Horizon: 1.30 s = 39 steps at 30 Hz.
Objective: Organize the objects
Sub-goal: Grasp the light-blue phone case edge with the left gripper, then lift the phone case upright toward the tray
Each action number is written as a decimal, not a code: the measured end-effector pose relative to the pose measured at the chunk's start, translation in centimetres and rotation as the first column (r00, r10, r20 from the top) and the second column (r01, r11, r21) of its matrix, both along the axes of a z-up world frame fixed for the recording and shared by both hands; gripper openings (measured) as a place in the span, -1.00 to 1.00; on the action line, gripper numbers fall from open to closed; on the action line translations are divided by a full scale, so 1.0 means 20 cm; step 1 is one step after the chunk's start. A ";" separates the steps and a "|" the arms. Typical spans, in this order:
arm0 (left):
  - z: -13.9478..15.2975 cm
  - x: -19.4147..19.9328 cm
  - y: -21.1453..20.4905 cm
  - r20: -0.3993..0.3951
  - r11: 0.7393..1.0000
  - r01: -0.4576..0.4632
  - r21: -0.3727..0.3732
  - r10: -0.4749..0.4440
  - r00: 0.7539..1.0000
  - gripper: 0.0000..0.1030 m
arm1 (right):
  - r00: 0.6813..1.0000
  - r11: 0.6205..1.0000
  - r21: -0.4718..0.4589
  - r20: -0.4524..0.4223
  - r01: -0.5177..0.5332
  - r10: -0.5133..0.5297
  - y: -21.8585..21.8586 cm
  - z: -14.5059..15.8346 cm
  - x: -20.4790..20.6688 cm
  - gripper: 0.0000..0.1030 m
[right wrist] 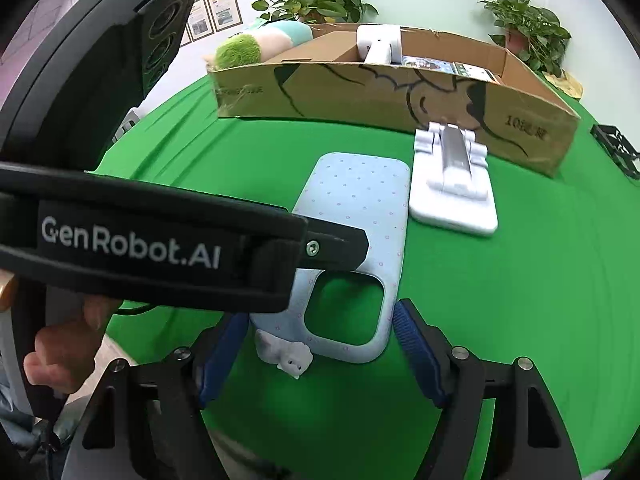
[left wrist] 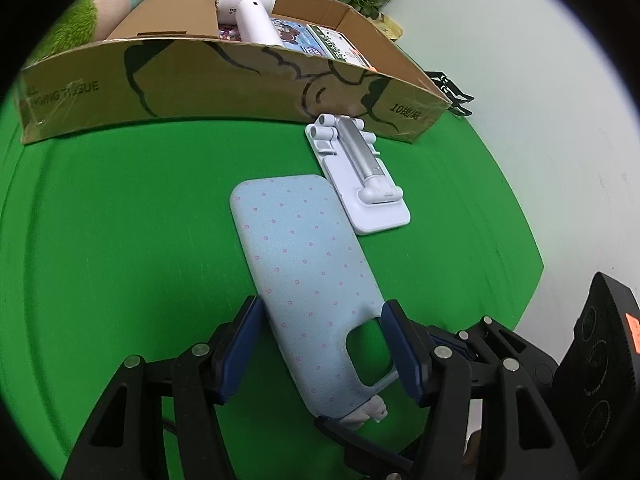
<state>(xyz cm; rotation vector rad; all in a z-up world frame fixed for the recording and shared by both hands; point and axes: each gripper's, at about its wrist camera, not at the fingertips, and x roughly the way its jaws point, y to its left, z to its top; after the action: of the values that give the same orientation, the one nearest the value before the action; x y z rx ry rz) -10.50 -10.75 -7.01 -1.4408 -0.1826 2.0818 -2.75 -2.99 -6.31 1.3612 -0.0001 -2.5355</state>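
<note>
A light blue phone case (left wrist: 296,240) with pink dots lies flat on the green mat (left wrist: 120,220), camera cutout toward me, with a small white charm (left wrist: 370,412) at its near end. My left gripper (left wrist: 323,302) is open, its blue pads beside the case's two long edges by the cutout, seemingly just above it. In the right wrist view one black finger (right wrist: 336,246) of the left gripper crosses the case (right wrist: 356,200). My right gripper (right wrist: 320,312) is open around the case's near end and the charm (right wrist: 286,354), with gaps on both sides.
A white folded phone stand (left wrist: 360,184) lies just right of the case, against a cardboard box (left wrist: 200,88) that holds a white hair dryer (left wrist: 252,12) and packets. A plush toy (right wrist: 256,46), potted plants (right wrist: 528,20) and a black rack (right wrist: 616,148) stand around it.
</note>
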 end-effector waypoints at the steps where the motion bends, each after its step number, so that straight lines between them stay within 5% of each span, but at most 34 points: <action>1: 0.00 0.00 0.00 -0.004 1.000 -0.009 -0.009 0.009 1.000 0.06 | 1.000 1.000 -0.003 0.000 0.005 -0.005 0.00 0.00 0.01 0.40; 9: 0.00 -0.03 -0.05 0.003 0.996 -0.079 -0.032 0.079 0.997 -0.51 | 0.999 0.995 -0.090 0.001 0.040 -0.040 0.05 0.04 0.05 0.28; 23: -0.03 -0.07 -0.08 0.076 0.993 -0.118 0.023 0.116 0.990 -0.45 | 0.998 0.981 -0.182 0.031 0.063 -0.058 0.12 0.00 0.00 0.24; 25: -0.02 -0.07 -0.10 0.045 0.989 -0.147 0.000 0.147 0.988 -0.32 | 0.995 0.972 -0.215 0.053 0.097 -0.088 0.16 0.00 0.00 -0.54; 26: -0.02 -0.07 -0.11 0.053 0.990 -0.141 0.005 0.140 0.989 -0.32 | 0.993 0.966 -0.234 0.077 0.106 -0.090 0.18 -0.01 -0.02 -0.74; 28: -0.02 -0.08 -0.11 0.065 0.990 -0.142 0.014 0.141 0.988 -0.32 | 0.990 0.943 -0.313 0.114 0.112 -0.080 0.23 -0.04 -0.03 -0.75; 32: -0.02 -0.07 -0.08 0.060 0.992 -0.127 0.002 0.126 0.990 -0.32 | 0.993 0.961 -0.262 0.102 0.089 -0.065 0.18 -0.03 -0.03 -0.53; 34: -0.02 -0.06 -0.08 0.087 0.993 -0.113 0.023 0.111 0.990 -0.32 | 0.996 0.970 -0.235 0.080 0.065 -0.047 0.14 -0.01 -0.03 0.08; 35: -0.02 -0.06 -0.07 0.098 0.995 -0.100 0.030 0.097 0.991 -0.32 | 0.997 0.975 -0.218 0.065 0.051 -0.038 0.11 0.00 -0.02 0.58; 39: -0.02 -0.03 -0.03 0.090 0.999 -0.040 0.021 0.038 0.995 -0.32 | 1.000 0.995 -0.104 -0.006 0.000 0.000 0.01 0.05 0.00 0.75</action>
<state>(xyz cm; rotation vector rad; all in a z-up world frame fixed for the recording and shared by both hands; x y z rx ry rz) -11.01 -11.30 -7.36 -1.5289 -0.2707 2.0408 -2.72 -2.84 -5.35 1.3134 -0.1287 -2.5021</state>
